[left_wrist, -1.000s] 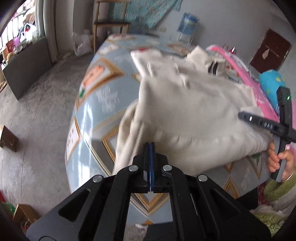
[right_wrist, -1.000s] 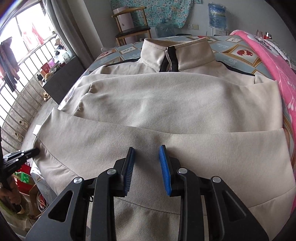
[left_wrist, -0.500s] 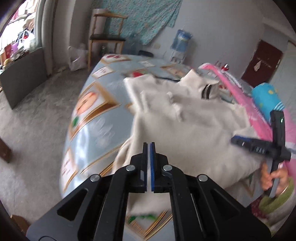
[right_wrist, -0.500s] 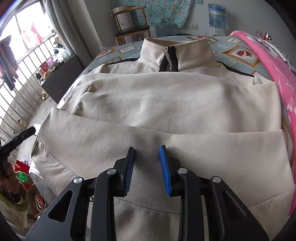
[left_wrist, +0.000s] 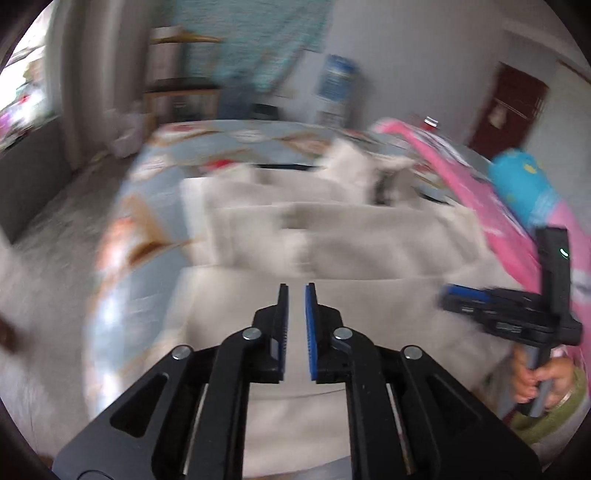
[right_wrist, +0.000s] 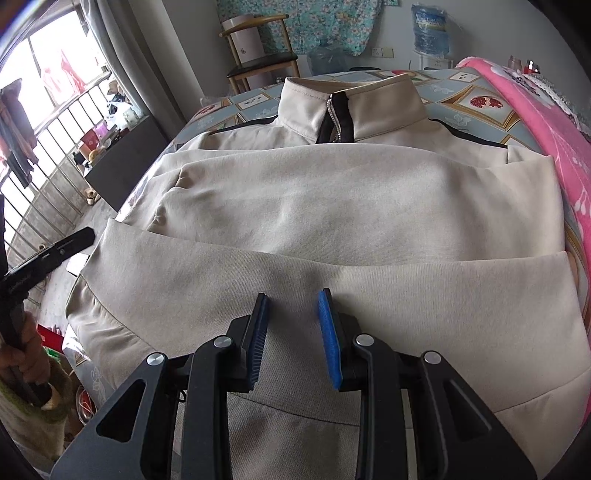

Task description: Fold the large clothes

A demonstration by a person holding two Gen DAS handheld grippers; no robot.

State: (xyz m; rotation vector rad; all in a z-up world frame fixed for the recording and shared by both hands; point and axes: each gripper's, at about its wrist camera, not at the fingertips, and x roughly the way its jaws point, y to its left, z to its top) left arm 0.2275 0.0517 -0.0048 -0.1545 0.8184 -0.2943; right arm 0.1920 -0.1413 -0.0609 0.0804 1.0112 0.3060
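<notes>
A large beige jacket (right_wrist: 351, 206) lies on the bed, collar (right_wrist: 369, 107) and black zip at the far end, with its lower part folded up across the body. My right gripper (right_wrist: 293, 295) hovers over the near fold, fingers apart, with no cloth pinched between them. It also shows in the left wrist view as the right gripper (left_wrist: 465, 295), at the jacket's right edge. That view is motion-blurred. My left gripper (left_wrist: 295, 286) is above the jacket (left_wrist: 332, 266) near its left side. Its jaws are opening, with a narrow gap and nothing between them.
The bed has a blue patterned sheet (right_wrist: 469, 99) and a pink blanket (right_wrist: 546, 140) along its right side. A wooden chair (right_wrist: 258, 55) and water bottle (right_wrist: 430, 26) stand by the far wall. A barred window is at left. A person's hand (right_wrist: 26, 350) holds the left gripper.
My left gripper has swung from the bed's left edge to over the jacket, and its shut jaws have parted slightly. The right gripper has not moved.
</notes>
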